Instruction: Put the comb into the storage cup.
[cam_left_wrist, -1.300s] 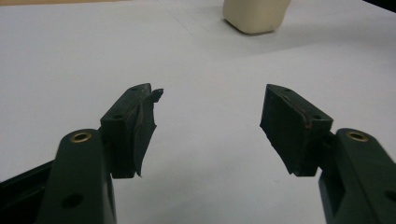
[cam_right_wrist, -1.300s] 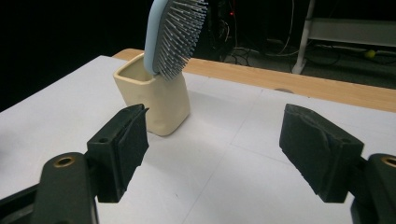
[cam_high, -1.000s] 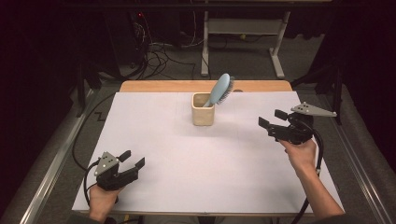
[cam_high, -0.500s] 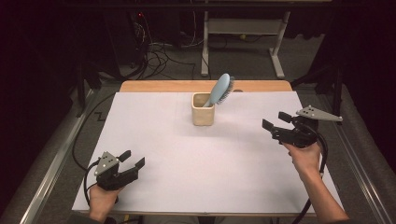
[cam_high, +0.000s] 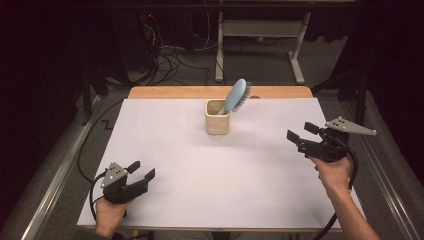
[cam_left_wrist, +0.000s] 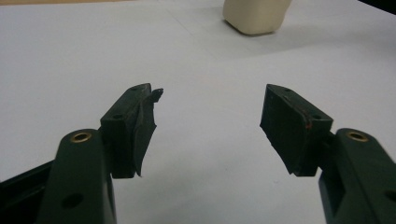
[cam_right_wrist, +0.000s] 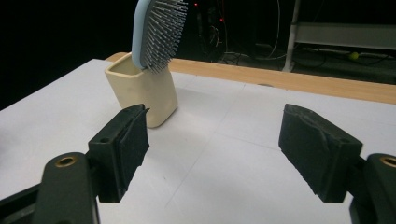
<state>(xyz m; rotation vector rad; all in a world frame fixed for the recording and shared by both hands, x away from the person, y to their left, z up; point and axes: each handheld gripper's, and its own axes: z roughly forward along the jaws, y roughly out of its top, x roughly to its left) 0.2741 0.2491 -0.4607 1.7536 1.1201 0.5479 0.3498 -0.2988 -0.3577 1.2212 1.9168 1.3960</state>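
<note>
A cream square cup (cam_high: 218, 117) stands upright at the back middle of the white table sheet (cam_high: 200, 170). A light blue hairbrush (cam_high: 235, 96) leans in it, bristled head up and tilted right. The cup (cam_right_wrist: 147, 91) and brush (cam_right_wrist: 156, 30) also appear in the right gripper view, ahead and left of the jaws. My right gripper (cam_high: 303, 135) hovers at the right side of the table, open and empty, pointing left toward the cup. My left gripper (cam_high: 141, 170) rests at the front left, open and empty; the cup's base (cam_left_wrist: 256, 16) lies far ahead of it.
A wooden table edge (cam_high: 220, 92) runs behind the sheet. Beyond it are cables (cam_high: 170, 55) on the floor and a white desk frame (cam_high: 260, 30). Metal rails (cam_high: 60, 175) flank the table on both sides.
My right gripper has drifted a little down and to the right, away from the cup, jaws still open. The left gripper, cup and brush have kept still.
</note>
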